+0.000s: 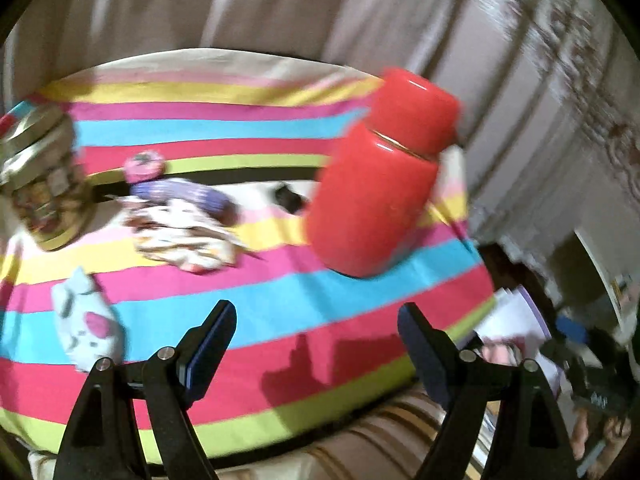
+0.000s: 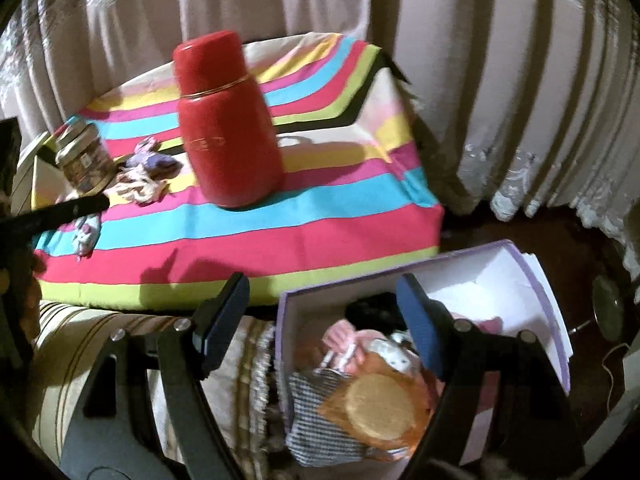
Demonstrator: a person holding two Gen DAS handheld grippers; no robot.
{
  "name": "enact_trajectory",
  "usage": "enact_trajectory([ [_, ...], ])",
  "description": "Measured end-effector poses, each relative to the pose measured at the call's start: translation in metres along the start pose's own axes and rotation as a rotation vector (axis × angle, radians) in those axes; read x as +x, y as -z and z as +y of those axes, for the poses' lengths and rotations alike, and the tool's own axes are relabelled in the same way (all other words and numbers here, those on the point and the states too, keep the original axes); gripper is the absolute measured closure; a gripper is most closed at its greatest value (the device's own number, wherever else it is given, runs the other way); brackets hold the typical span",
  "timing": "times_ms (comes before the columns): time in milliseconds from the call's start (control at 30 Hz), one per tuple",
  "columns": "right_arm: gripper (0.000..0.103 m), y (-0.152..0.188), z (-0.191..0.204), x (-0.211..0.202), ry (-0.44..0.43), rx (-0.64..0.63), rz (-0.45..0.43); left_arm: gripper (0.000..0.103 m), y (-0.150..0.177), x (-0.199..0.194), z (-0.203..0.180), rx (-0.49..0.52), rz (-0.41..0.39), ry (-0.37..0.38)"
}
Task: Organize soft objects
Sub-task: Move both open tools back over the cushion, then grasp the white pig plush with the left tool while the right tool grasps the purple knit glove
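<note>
My left gripper (image 1: 316, 324) is open and empty above the near part of a striped cloth (image 1: 280, 300). On the cloth lie a pale blue soft toy (image 1: 88, 320), a crumpled patterned cloth (image 1: 184, 232) and a purple knitted piece (image 1: 188, 196). My right gripper (image 2: 324, 300) is open and empty over the near edge of a white and lilac box (image 2: 500, 280). The box holds soft items: a checked fabric (image 2: 316, 408), a pink piece (image 2: 340, 332) and a round tan pad in an orange wrapper (image 2: 380, 408). The soft toy also shows in the right wrist view (image 2: 86, 236).
A tall red flask (image 1: 380, 176) stands on the striped cloth, also in the right wrist view (image 2: 228, 120). A decorated tin jar (image 1: 40, 176) stands at the left. A small pink tin (image 1: 144, 166) sits behind the cloths. Curtains (image 2: 480, 80) hang behind. A striped cushion (image 2: 100, 340) lies below.
</note>
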State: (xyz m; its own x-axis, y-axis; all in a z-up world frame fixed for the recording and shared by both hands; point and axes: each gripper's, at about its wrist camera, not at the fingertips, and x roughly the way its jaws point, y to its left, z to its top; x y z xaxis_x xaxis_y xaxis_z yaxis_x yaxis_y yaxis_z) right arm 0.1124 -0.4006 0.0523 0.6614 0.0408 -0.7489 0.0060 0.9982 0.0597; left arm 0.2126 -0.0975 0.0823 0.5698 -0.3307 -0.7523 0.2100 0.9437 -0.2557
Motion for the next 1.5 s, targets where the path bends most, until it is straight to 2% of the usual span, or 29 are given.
enact_trajectory([
  [100,0.024,-0.005,0.017,0.004,-0.017,-0.038,0.003,0.019,-0.009,-0.002,0.031,-0.072,-0.014,-0.042],
  [233,0.024,-0.014,0.04,0.013,-0.052,-0.076,0.009,0.019,-0.013,-0.008,0.082,-0.188,-0.047,-0.147],
  [500,0.024,-0.035,0.097,0.031,-0.118,-0.193,0.013,0.019,-0.001,-0.001,0.166,-0.403,-0.047,-0.246],
  [700,0.024,-0.047,0.134,0.05,-0.16,-0.255,0.02,0.019,0.012,0.012,0.206,-0.516,-0.037,-0.309],
  [900,0.024,-0.064,0.166,0.069,-0.197,-0.294,0.019,0.019,0.026,0.023,0.231,-0.593,-0.018,-0.341],
  [1067,0.024,-0.078,0.193,0.09,-0.229,-0.32,0.036,0.019,0.03,0.039,0.233,-0.609,0.019,-0.345],
  [1200,0.024,-0.088,0.213,0.104,-0.239,-0.343,0.035,0.018,0.032,0.055,0.224,-0.584,0.064,-0.347],
  [1333,0.024,-0.103,0.23,0.124,-0.257,-0.334,0.047,0.018,0.028,0.065,0.209,-0.52,0.088,-0.36],
  [1500,0.024,-0.121,0.248,0.149,-0.259,-0.31,0.061,0.018,0.026,0.077,0.191,-0.401,0.136,-0.445],
])
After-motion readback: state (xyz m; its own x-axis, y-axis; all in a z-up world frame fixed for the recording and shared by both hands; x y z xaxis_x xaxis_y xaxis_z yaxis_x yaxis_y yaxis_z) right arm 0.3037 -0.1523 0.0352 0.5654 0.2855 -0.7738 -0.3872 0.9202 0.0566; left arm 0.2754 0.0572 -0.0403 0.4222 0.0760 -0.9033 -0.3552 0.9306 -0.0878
